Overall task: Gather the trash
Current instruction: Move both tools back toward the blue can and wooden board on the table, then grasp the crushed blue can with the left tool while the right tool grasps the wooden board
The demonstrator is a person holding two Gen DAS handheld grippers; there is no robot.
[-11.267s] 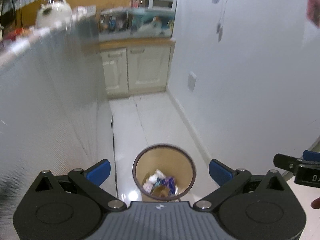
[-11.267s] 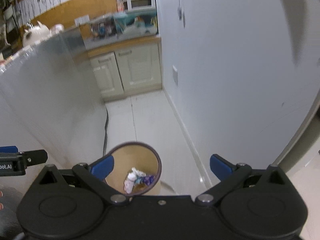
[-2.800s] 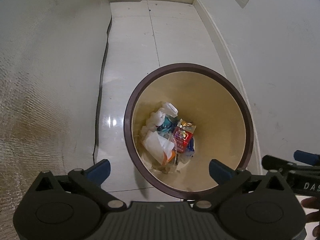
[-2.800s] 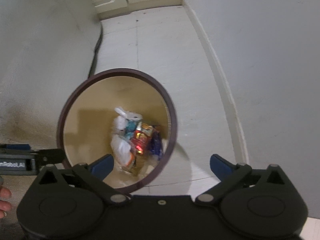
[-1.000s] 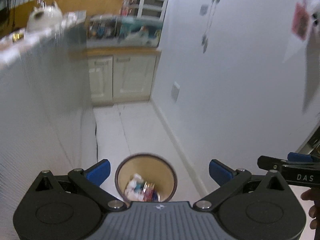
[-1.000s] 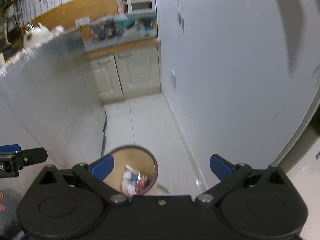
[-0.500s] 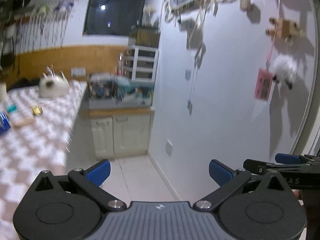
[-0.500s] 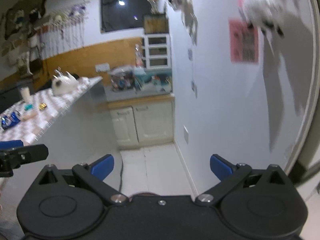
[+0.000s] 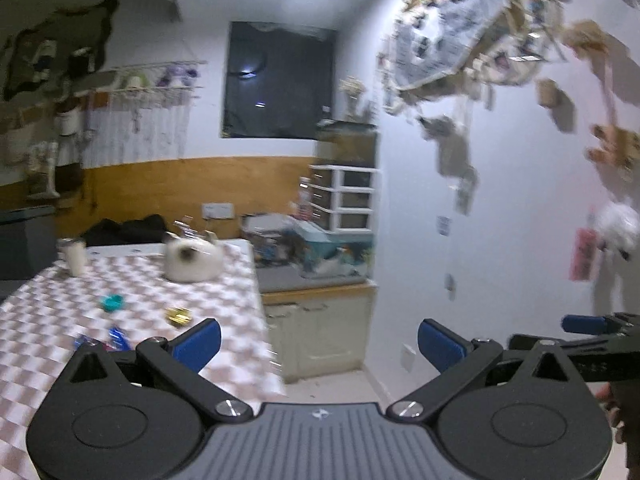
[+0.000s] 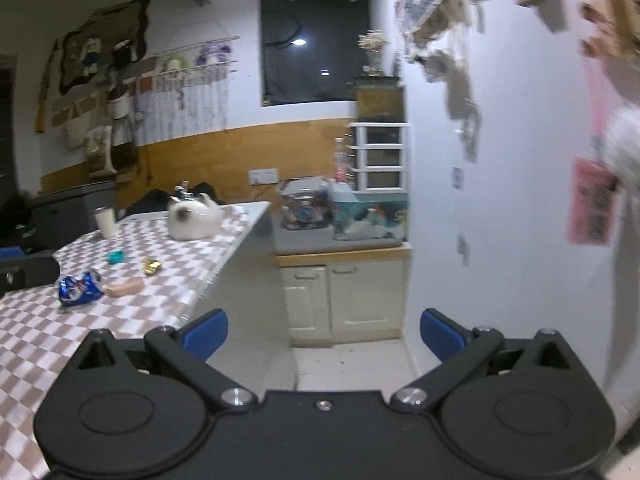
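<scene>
Left wrist view: the left gripper (image 9: 318,338) fills the bottom of the frame, its two blue-tipped fingers (image 9: 197,338) spread wide apart with nothing between them. At left, a checked worktop (image 9: 48,320) runs away from the camera. On it, left of centre, lie blurred bits of trash: a blue wrapper (image 9: 119,338), a gold wrapper (image 9: 178,316) and a small teal piece (image 9: 112,301). Farther back on the worktop are a white cat-shaped pot (image 9: 193,258) and a white cup (image 9: 76,258). The right gripper (image 9: 592,332) shows at the right edge; from here, whether its fingers are apart cannot be told. At centre stands a cream cabinet (image 9: 320,332), and a dark window (image 9: 278,80) sits at upper centre.

Right wrist view: the right gripper (image 10: 323,330) spans the bottom of the frame, its blue-tipped fingers (image 10: 206,332) released and wide apart, holding nothing. The worktop (image 10: 40,336) is at left. A crushed blue can (image 10: 78,286) lies on it at mid left, with a tan block (image 10: 123,289) just beside it, touching or nearly so. A gold wrapper (image 10: 152,266) and a teal piece (image 10: 116,257) lie beyond them. The cat-shaped pot (image 10: 194,218) and cup (image 10: 105,222) stand at the far end. Part of the left gripper (image 10: 24,270) juts in at the left edge. The cabinet (image 10: 344,292) is at centre, below a cluttered counter (image 10: 340,242).
</scene>
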